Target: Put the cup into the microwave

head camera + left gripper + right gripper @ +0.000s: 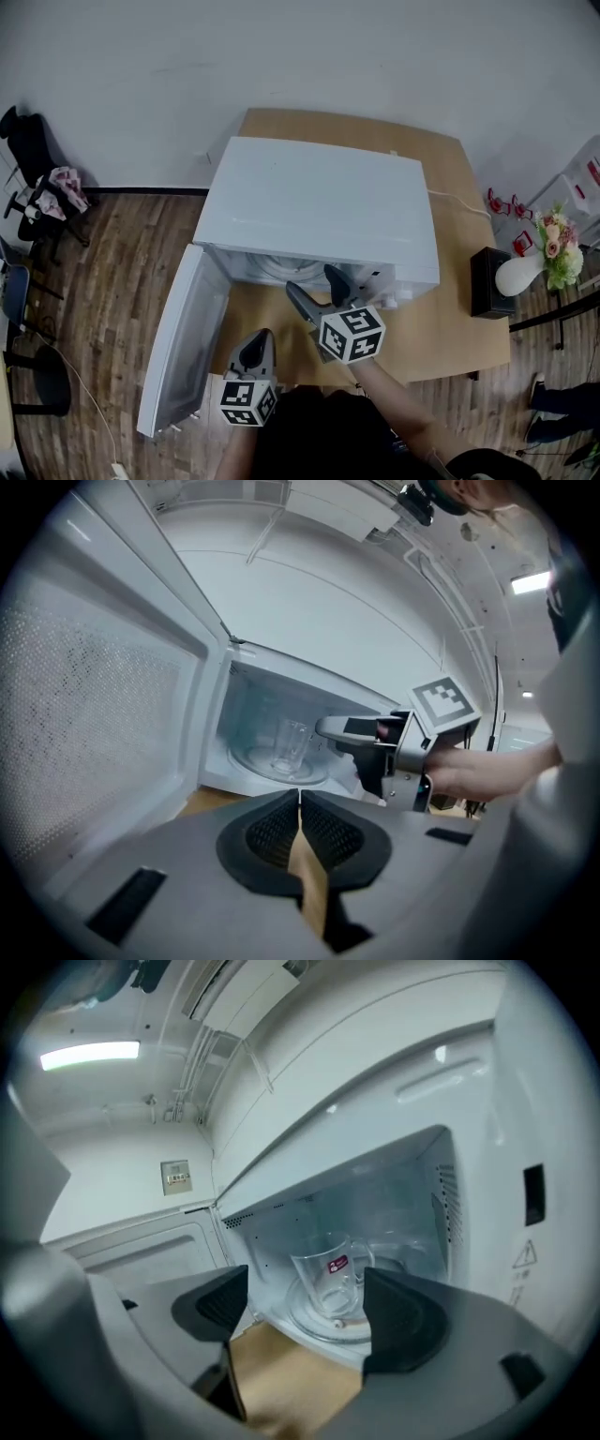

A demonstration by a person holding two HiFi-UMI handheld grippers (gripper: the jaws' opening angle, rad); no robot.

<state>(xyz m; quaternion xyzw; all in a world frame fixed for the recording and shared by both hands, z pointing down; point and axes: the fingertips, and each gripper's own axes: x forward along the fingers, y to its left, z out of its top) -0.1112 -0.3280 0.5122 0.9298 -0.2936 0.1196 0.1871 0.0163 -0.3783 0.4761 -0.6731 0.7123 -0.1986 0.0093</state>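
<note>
The clear glass, mug-shaped cup with a small red label (330,1281) stands on the round glass turntable (298,1324) inside the boxy white microwave (319,202), so judging from how things lie, the placing looks done. The right tongs (309,1312) are released, jaws wide apart with nothing between them. They hover just outside the cavity mouth, apart from the cup. That spread suits a hand that wants clearance on both sides of the glass rather than a grip on it. The left tongs (299,803) are clenched on nothing, jaws pressed together, and held low over the brown wooden worktop (450,319). They are near the white door (183,337), which hangs fully open on the left, and are probably parked there ready to swing it shut. The cup sits upright, long axis vertical, mouth toward the cavity roof. In the right gripper view its handle points right and somewhat rearward, and the label faces the opening.
</note>
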